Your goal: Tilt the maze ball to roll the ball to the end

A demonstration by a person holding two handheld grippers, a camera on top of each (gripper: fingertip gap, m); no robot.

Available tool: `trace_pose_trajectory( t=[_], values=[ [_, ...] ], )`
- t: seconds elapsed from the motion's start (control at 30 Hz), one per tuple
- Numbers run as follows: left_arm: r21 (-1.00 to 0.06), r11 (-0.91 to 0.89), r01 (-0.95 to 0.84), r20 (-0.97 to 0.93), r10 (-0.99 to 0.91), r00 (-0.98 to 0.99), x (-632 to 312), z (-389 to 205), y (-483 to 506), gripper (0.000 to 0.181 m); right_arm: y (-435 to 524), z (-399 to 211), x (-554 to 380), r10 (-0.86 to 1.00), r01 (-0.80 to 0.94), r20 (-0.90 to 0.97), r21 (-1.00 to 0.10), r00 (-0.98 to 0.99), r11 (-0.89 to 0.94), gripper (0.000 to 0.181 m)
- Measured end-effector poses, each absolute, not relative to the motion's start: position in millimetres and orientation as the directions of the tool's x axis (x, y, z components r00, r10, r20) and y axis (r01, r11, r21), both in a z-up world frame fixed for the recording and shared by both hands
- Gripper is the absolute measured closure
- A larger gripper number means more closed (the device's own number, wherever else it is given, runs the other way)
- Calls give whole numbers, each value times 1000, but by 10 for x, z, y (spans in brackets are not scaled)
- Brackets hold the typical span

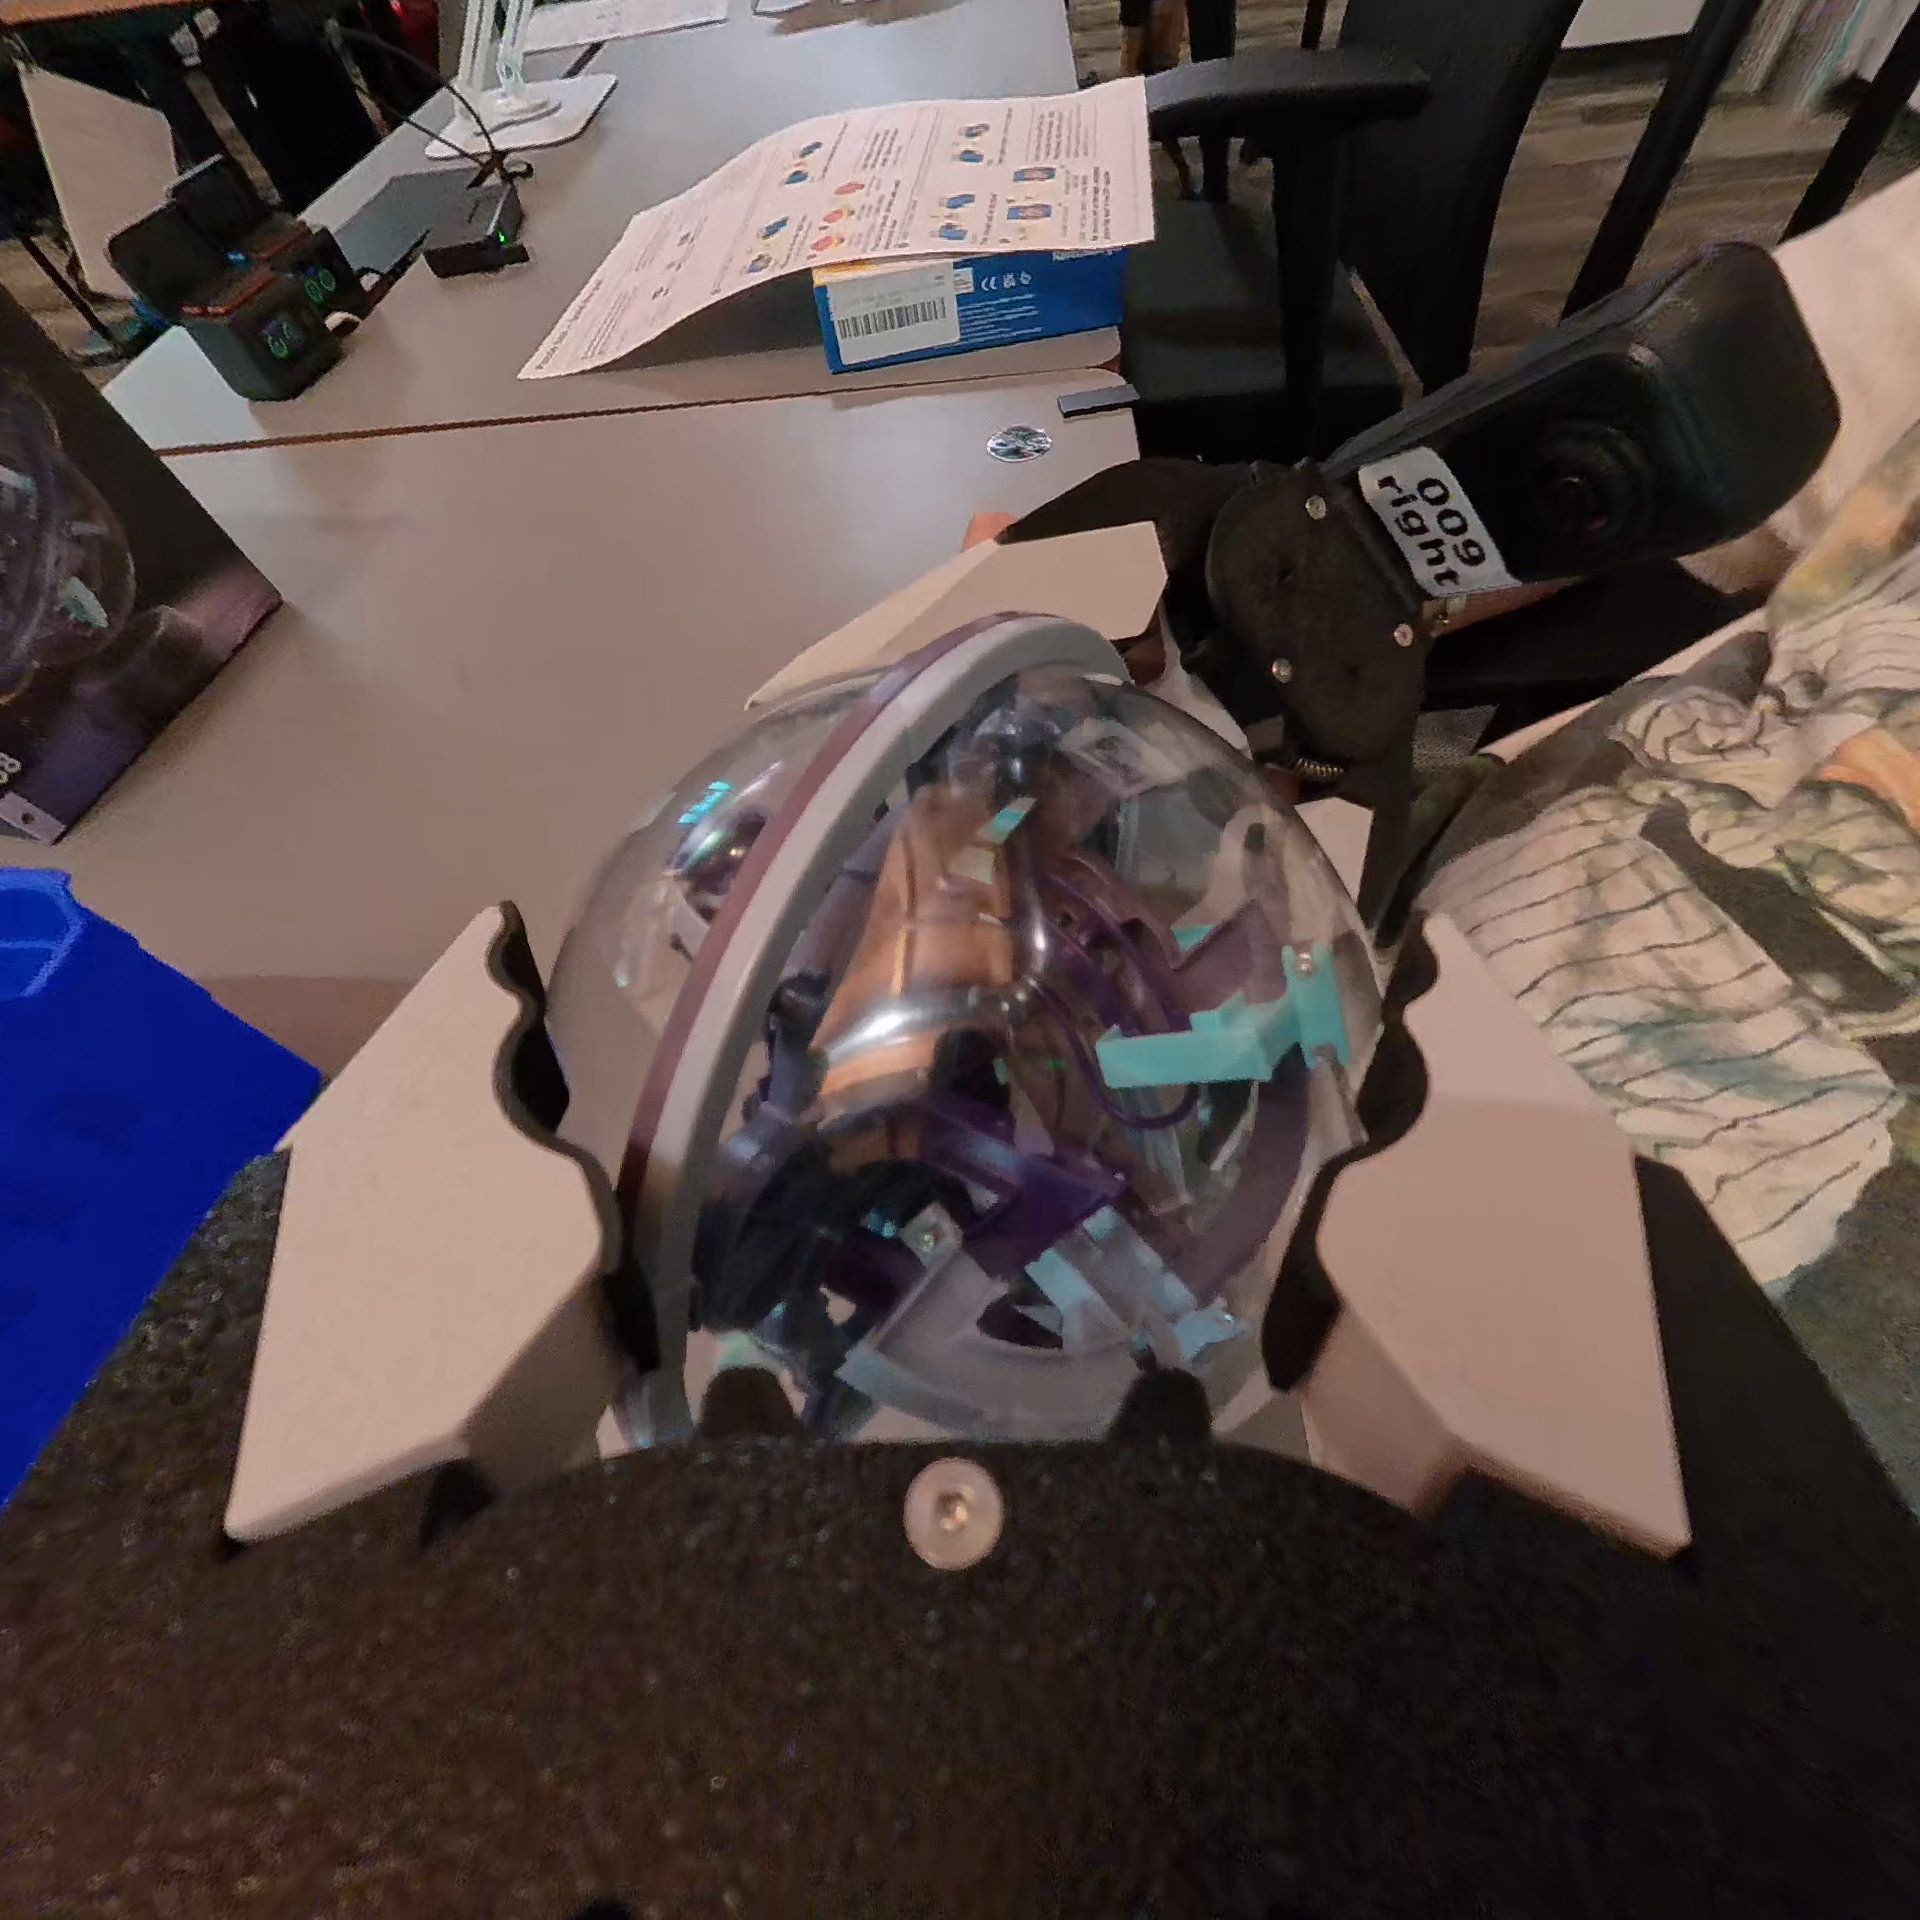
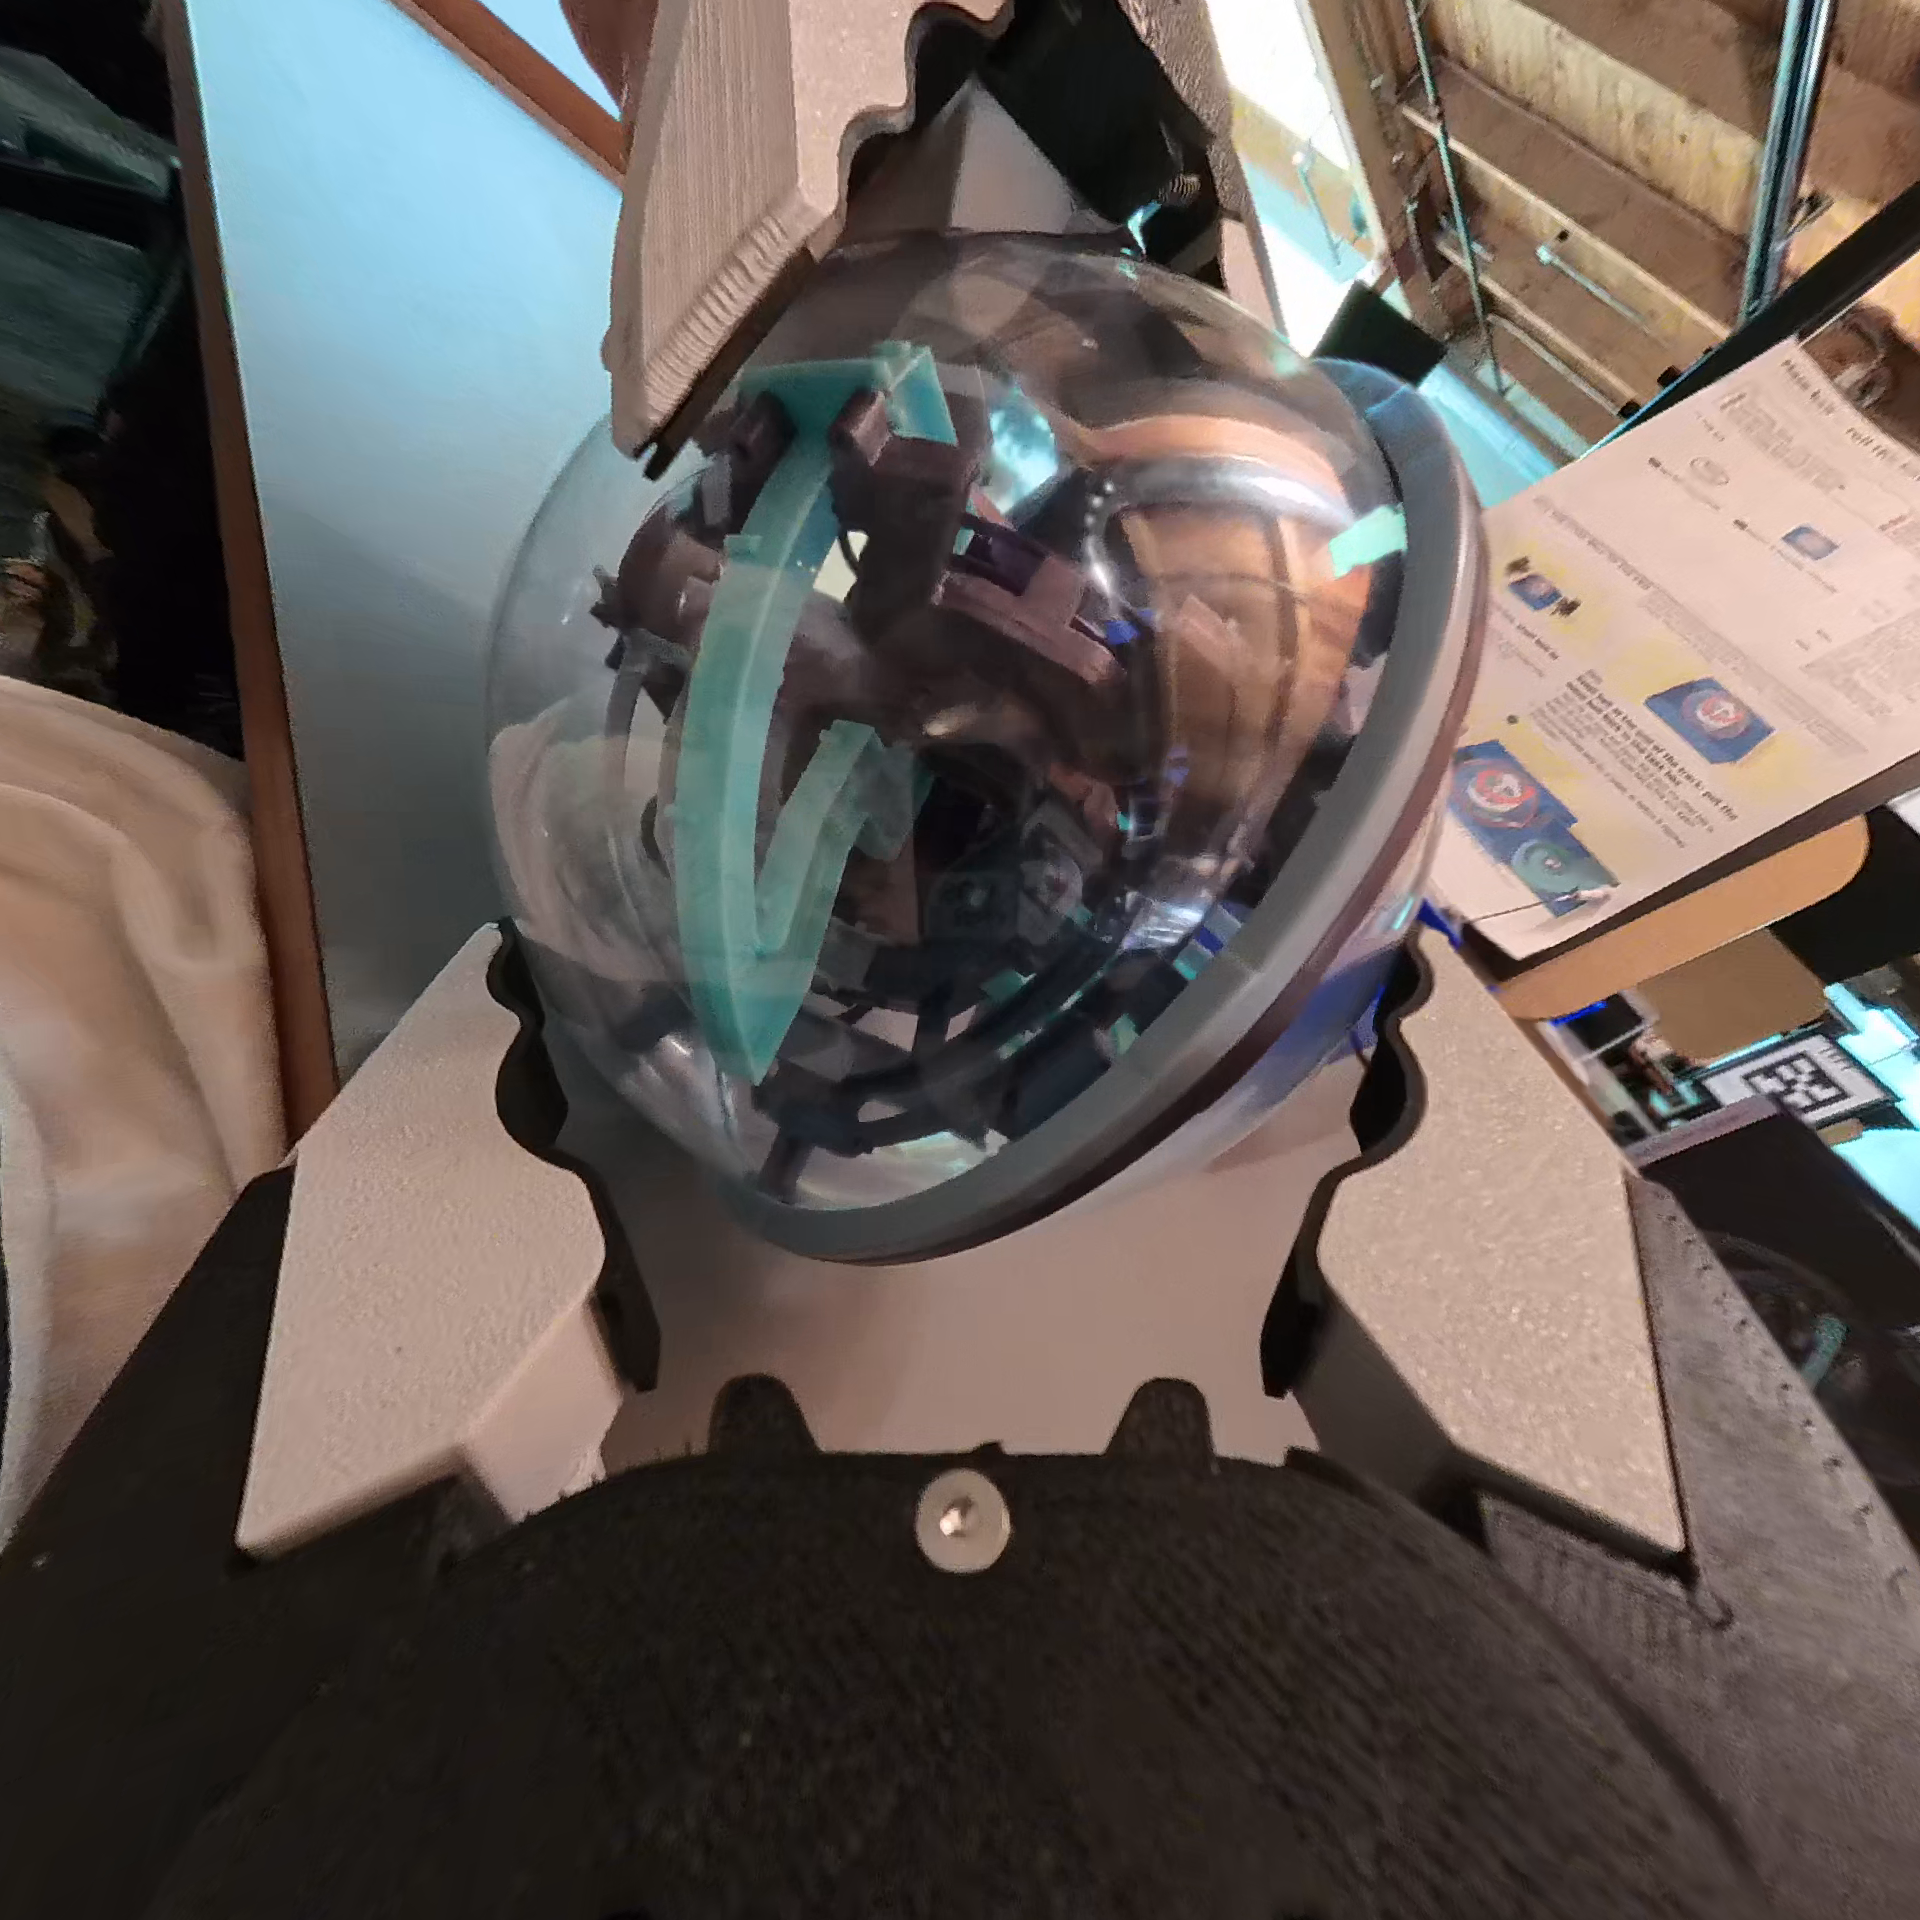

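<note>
The maze ball (image 1: pixel 966 1039) is a clear sphere with a grey and purple ring around its middle and teal and purple tracks inside. It is held in the air above the table. My left gripper (image 1: pixel 966 935) is shut on it, one white finger on each side. My right gripper (image 2: pixel 951 951) is also shut on the maze ball (image 2: pixel 987 727), from another side. Its black body (image 1: pixel 1340 623) shows at the upper right of the left wrist view. One finger (image 2: pixel 727 208) of the left gripper presses the ball's top in the right wrist view. I cannot make out the small ball inside.
A grey table (image 1: pixel 520 623) lies below. On it are a blue box (image 1: pixel 987 312) under an instruction sheet (image 1: pixel 883 197), black devices (image 1: pixel 249 291) and a dark box (image 1: pixel 83 582). A blue bin (image 1: pixel 104 1091) is at left, a black chair (image 1: pixel 1351 156) behind, and patterned cloth (image 1: pixel 1714 883) at right.
</note>
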State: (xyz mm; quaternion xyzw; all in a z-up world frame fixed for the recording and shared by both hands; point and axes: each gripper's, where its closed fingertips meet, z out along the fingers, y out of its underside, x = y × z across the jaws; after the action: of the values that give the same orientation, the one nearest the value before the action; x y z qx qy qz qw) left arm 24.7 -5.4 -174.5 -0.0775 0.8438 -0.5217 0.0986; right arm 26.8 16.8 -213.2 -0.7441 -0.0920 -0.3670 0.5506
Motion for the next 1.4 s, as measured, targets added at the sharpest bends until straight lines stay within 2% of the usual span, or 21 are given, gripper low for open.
trace_pose_trajectory(
  t=[0.3, 0.57, 0.73, 0.83, 1.23, 1.4],
  values=[
    [-902, 410, -134, 14, -282, -959, 420, -1726, -71, 33, 141, -2167, 382, -264, 423, 525, -832, 809, -358, 28],
    [-902, 383, -201, 73, -322, -944, 531, -1730, -46, 35, 143, -2201, 457, -209, 360, 455, -856, 866, -371, 29],
    [-889, 359, -283, 131, -393, -910, 687, -1742, 3, 41, 95, -2072, 496, -149, 460, 538, -810, 830, -363, 38],
    [-885, 348, -308, 158, -399, -903, 740, -1745, -3, 41, 110, -2062, 542, -101, 498, 565, -787, 819, -364, 36],
    [-831, 266, -490, 322, -487, -812, 958, -1793, 33, 38, 162, -2088, 697, -13, 404, 426, -867, 905, -291, 34],
    [-789, 236, -567, 393, -516, -761, 1006, -1816, 16, 39, 166, -2164, 773, -23, 454, 487, -830, 873, -322, 23]
  ],
)
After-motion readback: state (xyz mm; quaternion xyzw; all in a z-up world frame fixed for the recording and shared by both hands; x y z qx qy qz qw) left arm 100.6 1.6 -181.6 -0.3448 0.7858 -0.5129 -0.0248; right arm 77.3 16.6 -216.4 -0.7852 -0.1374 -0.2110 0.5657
